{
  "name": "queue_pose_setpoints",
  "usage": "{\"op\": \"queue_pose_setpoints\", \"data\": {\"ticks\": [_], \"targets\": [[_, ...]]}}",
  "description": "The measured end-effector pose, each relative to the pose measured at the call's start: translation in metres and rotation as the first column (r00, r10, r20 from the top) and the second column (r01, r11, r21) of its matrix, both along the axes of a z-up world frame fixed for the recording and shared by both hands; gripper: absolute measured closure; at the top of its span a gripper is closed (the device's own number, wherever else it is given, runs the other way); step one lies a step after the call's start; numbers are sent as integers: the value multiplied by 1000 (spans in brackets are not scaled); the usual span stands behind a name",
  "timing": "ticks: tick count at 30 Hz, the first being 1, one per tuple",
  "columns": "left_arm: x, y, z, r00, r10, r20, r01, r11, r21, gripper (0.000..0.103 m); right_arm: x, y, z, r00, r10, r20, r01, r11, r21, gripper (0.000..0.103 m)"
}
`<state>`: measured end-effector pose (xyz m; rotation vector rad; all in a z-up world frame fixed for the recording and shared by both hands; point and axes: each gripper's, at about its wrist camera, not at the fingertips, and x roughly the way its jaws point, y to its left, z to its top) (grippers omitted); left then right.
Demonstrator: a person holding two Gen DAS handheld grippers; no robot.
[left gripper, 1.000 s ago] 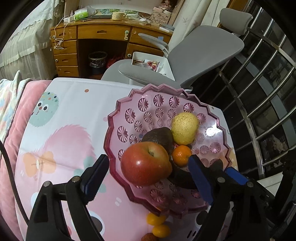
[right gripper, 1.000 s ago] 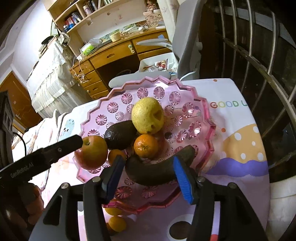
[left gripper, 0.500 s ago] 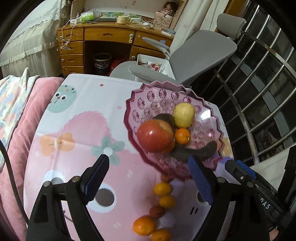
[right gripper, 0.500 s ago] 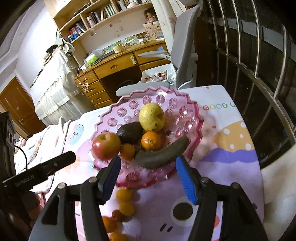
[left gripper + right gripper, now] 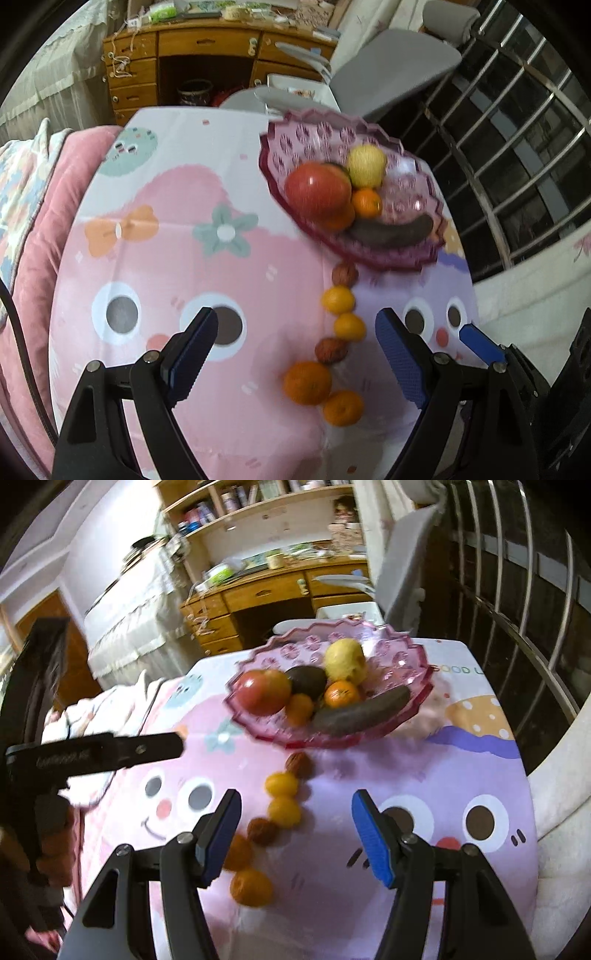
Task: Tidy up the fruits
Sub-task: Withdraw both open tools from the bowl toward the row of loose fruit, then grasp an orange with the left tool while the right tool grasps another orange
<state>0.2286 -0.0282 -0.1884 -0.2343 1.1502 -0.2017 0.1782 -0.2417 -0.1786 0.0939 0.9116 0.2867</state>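
Note:
A pink cut-glass bowl [image 5: 369, 258] [image 5: 258, 734] stands at the far right of the cartoon tablecloth. It holds a red apple [image 5: 317, 192], a yellow fruit [image 5: 366, 165], an avocado [image 5: 306, 679], an orange [image 5: 366, 202] and a long dark fruit [image 5: 388, 230]. A row of loose fruit runs from the bowl toward me: a walnut [image 5: 344, 274], small oranges [image 5: 338, 300], another walnut [image 5: 330, 350] and two larger oranges [image 5: 307, 382]. My left gripper [image 5: 295, 325] hangs open above the row's near end. My right gripper [image 5: 295, 801] is open beside it, with nothing held.
A grey office chair [image 5: 388, 74] and a wooden desk [image 5: 184, 44] stand behind the table. Pink bedding [image 5: 37, 221] lies along the left edge. Metal window bars [image 5: 517, 147] run down the right side. The left gripper's finger [image 5: 110, 755] shows in the right wrist view.
Both grippers have drawn back from the bowl toward the near side of the table. The row of loose fruit has come into view. The right jaws stand slightly wider.

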Motion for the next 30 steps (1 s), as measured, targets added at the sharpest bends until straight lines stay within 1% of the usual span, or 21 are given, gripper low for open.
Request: {"op": "queue_pose_setpoints", "data": {"ticks": [7, 9, 15, 17, 22, 23, 25, 30], "targets": [[-9, -6, -25, 995, -65, -81, 66, 998, 2, 17, -24, 25, -13, 995, 95, 23, -93, 991, -94, 40], [-10, -7, -32, 991, -81, -103, 82, 997, 2, 20, -29, 31, -18, 993, 120, 19, -118, 987, -107, 40], [-12, -14, -55, 973, -137, -185, 139, 990, -5, 22, -40, 50, -36, 980, 199, 14, -192, 962, -193, 40], [-12, -18, -63, 964, -156, -217, 157, 988, -13, 26, -42, 55, -43, 977, 214, 0, -209, 956, -207, 40], [-13, -27, -78, 942, -197, -272, 198, 980, -22, 28, -45, 63, -61, 968, 247, -39, -249, 941, -230, 40], [-13, -29, -81, 937, -203, -283, 204, 979, -24, 31, -46, 63, -65, 966, 254, -50, -258, 938, -232, 40], [-12, -33, -86, 927, -220, -304, 221, 975, -30, 33, -47, 65, -71, 960, 272, -66, -280, 931, -233, 40], [-6, -39, -96, 913, -242, -330, 242, 969, -41, 36, -51, 68, -86, 948, 299, -109, -317, 920, -230, 41]]}}
